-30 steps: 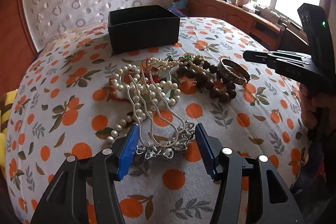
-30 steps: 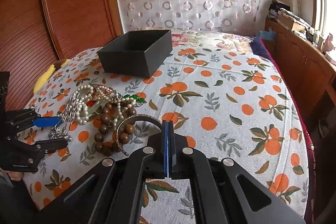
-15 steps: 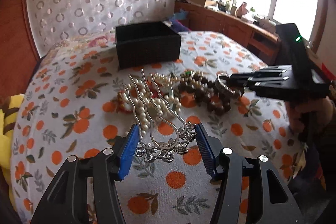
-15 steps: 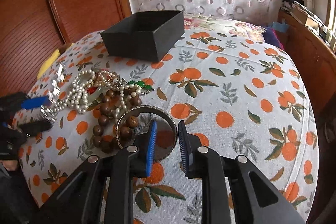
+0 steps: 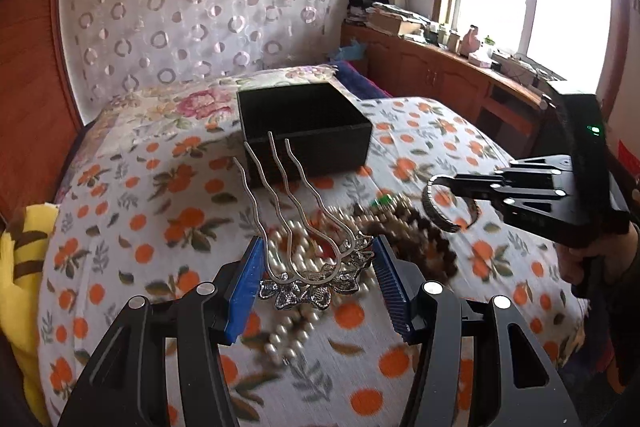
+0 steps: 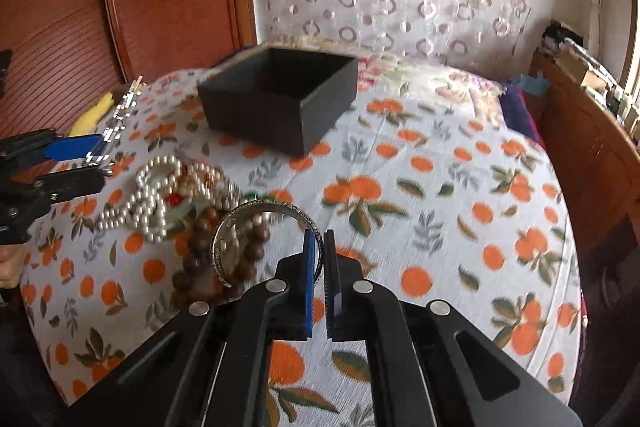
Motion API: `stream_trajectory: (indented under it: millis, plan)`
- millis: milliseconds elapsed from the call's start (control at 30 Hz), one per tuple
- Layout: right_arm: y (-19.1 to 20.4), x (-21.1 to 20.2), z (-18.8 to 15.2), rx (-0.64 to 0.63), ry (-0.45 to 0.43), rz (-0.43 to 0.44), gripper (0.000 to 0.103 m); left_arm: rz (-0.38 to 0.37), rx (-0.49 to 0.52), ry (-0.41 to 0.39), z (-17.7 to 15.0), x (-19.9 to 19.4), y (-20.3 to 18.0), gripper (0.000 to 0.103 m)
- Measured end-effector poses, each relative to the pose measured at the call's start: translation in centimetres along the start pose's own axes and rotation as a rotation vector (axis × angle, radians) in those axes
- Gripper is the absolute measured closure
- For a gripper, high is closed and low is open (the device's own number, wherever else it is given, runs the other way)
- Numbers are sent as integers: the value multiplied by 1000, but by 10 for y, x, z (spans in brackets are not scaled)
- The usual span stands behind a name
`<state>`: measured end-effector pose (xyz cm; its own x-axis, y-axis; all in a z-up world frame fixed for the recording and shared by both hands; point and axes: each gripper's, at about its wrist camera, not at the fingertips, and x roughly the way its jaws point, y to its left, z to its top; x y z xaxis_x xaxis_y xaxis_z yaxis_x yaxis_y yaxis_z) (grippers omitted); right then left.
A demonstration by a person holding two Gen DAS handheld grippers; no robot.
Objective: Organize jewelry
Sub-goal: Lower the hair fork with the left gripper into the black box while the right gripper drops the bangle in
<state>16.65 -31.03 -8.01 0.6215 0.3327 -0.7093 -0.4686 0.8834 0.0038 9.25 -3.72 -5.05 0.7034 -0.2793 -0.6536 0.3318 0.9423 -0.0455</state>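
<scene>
A: How many pieces do you count?

B: One black box (image 5: pixel 308 131) toward the far edge of the bed (image 5: pixel 168 195). One silver hair comb (image 5: pixel 308 267), four prongs, clamped by its flowered base in the left gripper (image 5: pixel 318 281). One silver bangle (image 6: pixel 260 239), pinched at its rim by the right gripper (image 6: pixel 319 267). On the bedspread, a heap near the middle: pearl strands (image 6: pixel 152 203) and brown wooden beads (image 6: pixel 224 251), tangled, so I cannot count the strings.

A: What differs from a second ago?

B: Then the comb lay on the pearls and the bangle lay beside the beads, with the right jaws closed on nothing. Now both are lifted clear of the heap. The box has not moved.
</scene>
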Motion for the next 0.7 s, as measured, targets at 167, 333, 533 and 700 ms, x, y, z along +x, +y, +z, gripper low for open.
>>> stream_trajectory:
  millis: [167, 333, 533, 700]
  plan:
    - [-3, -7, 23, 2, -56, -6, 98, 11, -3, -26, 19, 5, 8, 50]
    - [-1, -3, 57, -2, -105, 0, 98, 24, 5, -44, 35, 8, 13, 50]
    - [10, 22, 96, -37, -125, -15, 98, 39, 10, -46, 55, 20, 19, 50]
    - [9, 49, 121, -28, -114, -17, 98, 48, 1, -37, 67, 33, 27, 50]
